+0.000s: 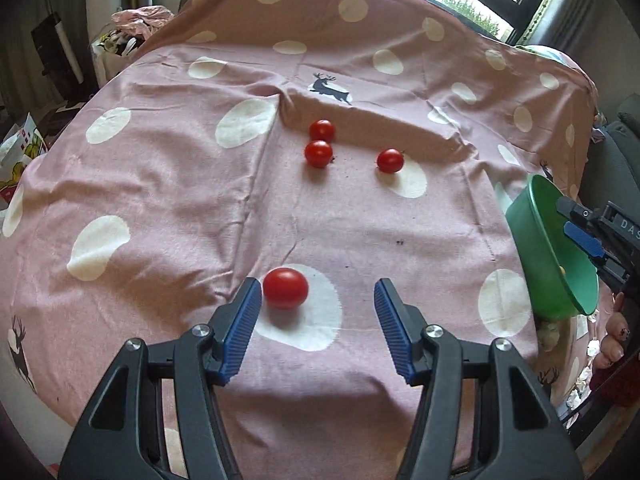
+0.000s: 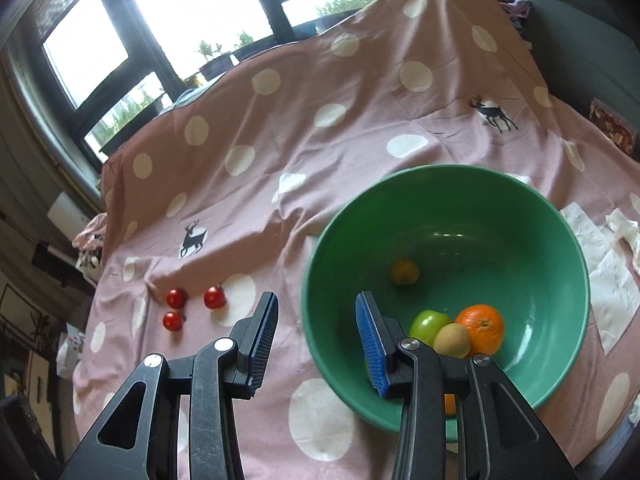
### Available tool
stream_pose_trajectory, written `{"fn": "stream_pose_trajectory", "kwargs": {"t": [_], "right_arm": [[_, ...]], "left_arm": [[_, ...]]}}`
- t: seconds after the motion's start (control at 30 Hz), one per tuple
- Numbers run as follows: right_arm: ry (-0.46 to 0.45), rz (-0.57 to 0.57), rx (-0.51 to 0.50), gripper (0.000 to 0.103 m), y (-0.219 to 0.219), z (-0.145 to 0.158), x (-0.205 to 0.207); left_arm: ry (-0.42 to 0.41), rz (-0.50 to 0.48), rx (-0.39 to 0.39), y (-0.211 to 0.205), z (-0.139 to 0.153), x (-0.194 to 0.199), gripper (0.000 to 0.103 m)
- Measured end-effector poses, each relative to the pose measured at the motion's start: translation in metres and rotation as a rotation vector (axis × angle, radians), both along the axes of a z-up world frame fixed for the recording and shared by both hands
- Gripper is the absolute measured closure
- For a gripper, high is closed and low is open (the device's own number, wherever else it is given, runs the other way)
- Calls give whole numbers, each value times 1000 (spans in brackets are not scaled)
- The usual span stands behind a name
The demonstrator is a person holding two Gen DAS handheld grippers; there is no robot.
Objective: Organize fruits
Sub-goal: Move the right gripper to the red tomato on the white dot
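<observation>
The nearest tomato point(image 1: 285, 288) lies on the cloth point(image 1: 168, 184) just ahead of the left gripper point(image 1: 316, 304), offset toward its left pad and beside that pad's tip, w/ no contact seen. The left jaws are spread, nothing pinched. The tomato is near-round, so no long axis needs to be matched.

Three more tomatoes point(image 1: 319, 154) point(image 1: 322, 130) point(image 1: 390, 160) lie farther out, well apart from the near one. No obstruction is seen between left gripper and near tomato.

The green bowl point(image 2: 320, 264) sits to the right, holding an orange point(image 2: 481, 327), a green fruit point(image 2: 429, 325), a kiwi point(image 2: 452, 340) and a small yellow fruit point(image 2: 405, 271). The right gripper point(image 2: 316, 312) straddles the bowl's rim, jaws apart w/ no pad seen pressing on it.

Judgement: the left hand is nearer; a small shift left is needed to centre the tomato.
</observation>
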State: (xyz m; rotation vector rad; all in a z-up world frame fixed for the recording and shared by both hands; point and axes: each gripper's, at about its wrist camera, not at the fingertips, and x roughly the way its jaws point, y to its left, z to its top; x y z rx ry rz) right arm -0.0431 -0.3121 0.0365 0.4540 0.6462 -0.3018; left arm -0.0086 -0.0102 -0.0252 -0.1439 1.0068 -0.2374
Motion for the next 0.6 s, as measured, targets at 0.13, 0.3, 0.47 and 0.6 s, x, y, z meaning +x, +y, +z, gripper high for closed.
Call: {"fn": "stream_pose_trajectory", "kwargs": {"t": [0.13,0.3,0.47,0.6], "right_arm": [[11,42,4,62,17,-4,11],[18,121,16,62,39,-8,24],[47,146,-1,62,52,-13,31],[59,171,10,62,54,-16,34]], "left_arm": [[16,23,-19,12,-5,3,46],[51,24,-41,18,-11,6,47],[61,28,-43,17,-15,9,50],[61,30,-6,11,-21,12,53]]}}
